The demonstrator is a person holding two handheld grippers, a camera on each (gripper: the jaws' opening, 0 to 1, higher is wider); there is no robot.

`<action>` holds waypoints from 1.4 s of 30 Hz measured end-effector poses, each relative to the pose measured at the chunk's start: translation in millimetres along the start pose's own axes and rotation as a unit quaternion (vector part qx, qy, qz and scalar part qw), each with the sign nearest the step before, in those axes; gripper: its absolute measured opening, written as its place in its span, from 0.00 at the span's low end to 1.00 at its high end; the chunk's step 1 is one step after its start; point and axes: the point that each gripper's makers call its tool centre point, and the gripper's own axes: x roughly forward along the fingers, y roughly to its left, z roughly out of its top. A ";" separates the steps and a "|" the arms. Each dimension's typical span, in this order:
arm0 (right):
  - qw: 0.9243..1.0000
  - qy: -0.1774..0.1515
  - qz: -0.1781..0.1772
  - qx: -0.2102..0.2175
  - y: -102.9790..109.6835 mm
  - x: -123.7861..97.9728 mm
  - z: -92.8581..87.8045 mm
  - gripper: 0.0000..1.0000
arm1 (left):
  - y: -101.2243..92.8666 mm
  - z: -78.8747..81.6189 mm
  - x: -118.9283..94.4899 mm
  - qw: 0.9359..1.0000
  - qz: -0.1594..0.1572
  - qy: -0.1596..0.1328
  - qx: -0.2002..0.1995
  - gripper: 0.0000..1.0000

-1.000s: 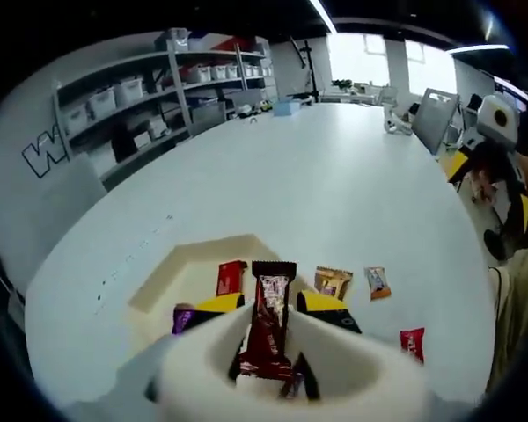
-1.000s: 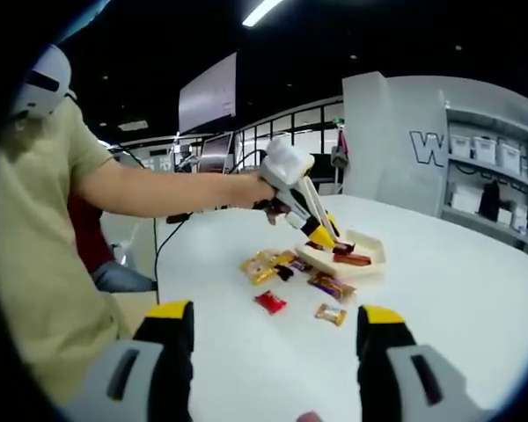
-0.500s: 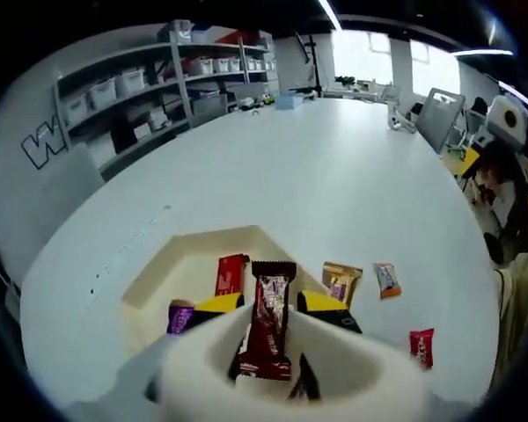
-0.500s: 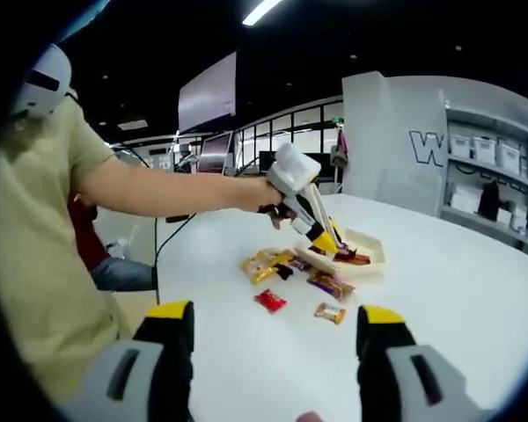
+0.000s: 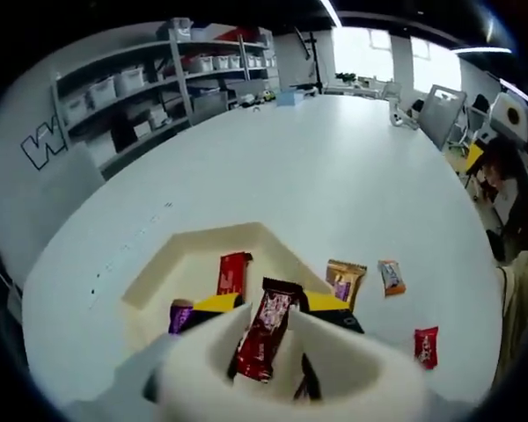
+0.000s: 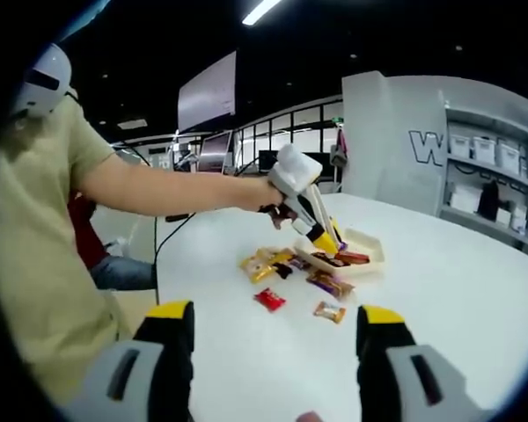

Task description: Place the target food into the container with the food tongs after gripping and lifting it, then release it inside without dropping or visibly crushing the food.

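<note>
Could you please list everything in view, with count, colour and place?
Table: one, white, under everything.
Container: one, cream, an angular tray on the table in front of the left claw.
Dark red bar: one, tilted between the jaws of the left claw, over the container's edge.
Red bar: one, lying inside the container.
Purple packet: one, in the container beside a yellow jaw tip.
Gold packet: one, on the table beside the container.
Orange packet: one, just past the gold packet.
Small red packet: one, on the table apart from the rest.
Shelves: white bins, along the far wall.
Left claw: white, yellow tips.
Right claw: yellow tips, open, holding nothing.
</note>
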 end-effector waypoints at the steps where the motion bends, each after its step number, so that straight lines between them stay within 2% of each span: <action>1: 1.000 0.000 0.000 0.000 0.2 0.3 0.1 0.74 | 0.4 -0.2 -0.8 1.000 0.000 0.000 0.000 0.25; 14: 1.000 -0.002 0.004 0.000 2.6 1.9 0.0 0.74 | -5.8 0.0 -16.8 1.000 -0.001 -0.007 0.003 0.25; 19: 1.000 -0.004 0.004 0.000 1.9 1.7 1.0 0.74 | -12.5 -3.9 -22.2 1.000 -0.004 -0.013 0.004 0.25; 26: 1.000 -0.004 0.005 -0.001 3.7 3.0 1.7 0.74 | -29.4 -0.7 -28.4 0.999 -0.014 -0.029 0.009 0.25; 34: 1.000 -0.003 0.004 -0.001 5.0 2.9 1.1 0.74 | -52.8 3.3 -24.6 0.998 -0.030 -0.037 0.032 0.25; 42: 1.000 -0.001 0.005 0.000 6.5 3.5 -1.0 0.74 | -71.8 -2.3 -10.5 0.997 -0.037 -0.026 0.065 0.25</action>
